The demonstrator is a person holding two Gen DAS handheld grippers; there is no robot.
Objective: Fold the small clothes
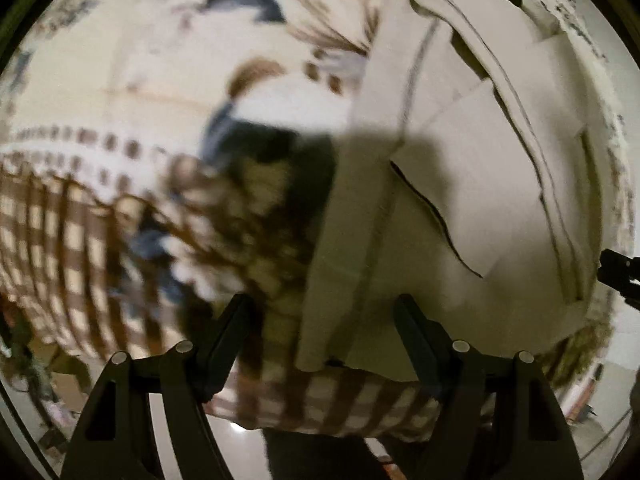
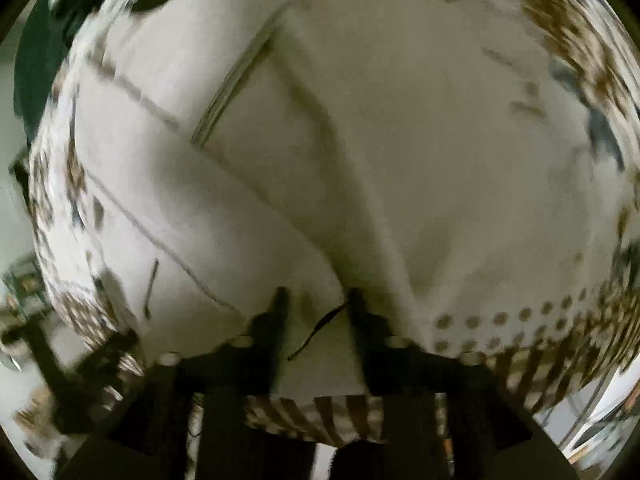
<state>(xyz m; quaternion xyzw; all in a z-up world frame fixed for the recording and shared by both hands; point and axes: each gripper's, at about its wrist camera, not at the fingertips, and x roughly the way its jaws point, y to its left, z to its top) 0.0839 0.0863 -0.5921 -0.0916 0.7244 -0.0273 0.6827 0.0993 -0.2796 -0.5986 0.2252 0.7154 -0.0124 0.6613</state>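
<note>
A white garment [image 1: 460,184] lies flat on a patterned tablecloth [image 1: 80,216] with brown checks and dots. In the left wrist view my left gripper [image 1: 324,304] is open, its black fingers [image 1: 228,328] spread over the garment's left edge near the table's front. In the right wrist view the garment [image 2: 400,140] fills the frame, creased into folds. My right gripper [image 2: 316,296] has its fingers [image 2: 280,300] partly closed around a fold of the white cloth; motion blur hides whether they pinch it. The right gripper's tip shows at the left view's right edge [image 1: 620,276].
The table's front edge with the checked cloth hanging over it [image 1: 328,404] runs just under both grippers. Pale floor [image 1: 240,448] shows below. A dark green object [image 2: 36,64] sits at the far left of the right wrist view.
</note>
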